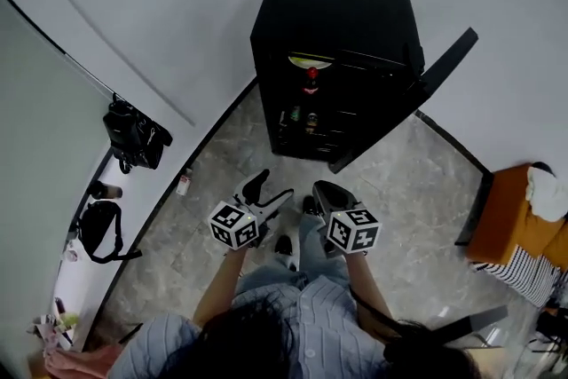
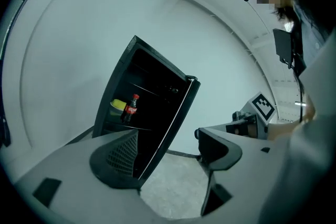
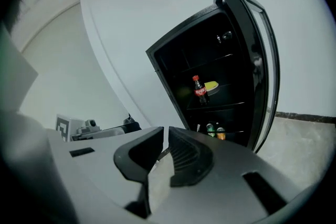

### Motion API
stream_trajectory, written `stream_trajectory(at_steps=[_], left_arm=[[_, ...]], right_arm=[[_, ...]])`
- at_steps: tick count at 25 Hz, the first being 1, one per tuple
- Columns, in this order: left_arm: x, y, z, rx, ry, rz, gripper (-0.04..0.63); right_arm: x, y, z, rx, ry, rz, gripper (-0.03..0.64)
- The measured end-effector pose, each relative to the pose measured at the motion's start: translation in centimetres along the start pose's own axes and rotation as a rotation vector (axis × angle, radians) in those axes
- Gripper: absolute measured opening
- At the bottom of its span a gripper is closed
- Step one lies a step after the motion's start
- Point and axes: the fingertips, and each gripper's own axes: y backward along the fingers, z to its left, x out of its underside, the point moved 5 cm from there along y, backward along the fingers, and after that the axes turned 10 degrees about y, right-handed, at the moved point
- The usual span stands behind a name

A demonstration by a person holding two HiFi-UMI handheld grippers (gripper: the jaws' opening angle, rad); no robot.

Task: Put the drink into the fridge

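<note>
A black mini fridge (image 1: 333, 13) stands against the wall with its door (image 1: 417, 93) swung open to the right. On an upper shelf a cola bottle (image 1: 311, 82) with a red label stands upright beside a yellow object (image 1: 308, 61). The same cola bottle (image 2: 131, 107) (image 3: 200, 89) shows in both gripper views. My left gripper (image 1: 275, 185) (image 2: 167, 136) hangs well short of the fridge, open, with nothing between its jaws. Beside it my right gripper (image 1: 324, 191) (image 3: 166, 136) is shut and holds nothing.
Two cans (image 3: 215, 130) sit on a lower fridge shelf. A white ledge (image 1: 75, 280) on the left carries two black bags (image 1: 135, 138). A small bottle (image 1: 184, 183) lies on the stone floor by the ledge. An orange piece of furniture (image 1: 515, 222) stands at the right.
</note>
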Motion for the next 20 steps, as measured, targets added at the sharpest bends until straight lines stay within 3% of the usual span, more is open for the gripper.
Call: stream_trajectory(at_steps=[8, 20], left_arm=[[1.4, 6.2, -2.2, 0.036, -0.006, 0.001, 0.364], [5.3, 10.2, -3.8, 0.06, 0.031, 0.022, 0.334]], right_arm=[[-0.4, 3.3, 3.8, 0.04, 0.052, -0.064, 0.038], [2.9, 6.8, 7.0, 0.058, 0.079, 0.0, 0.038]])
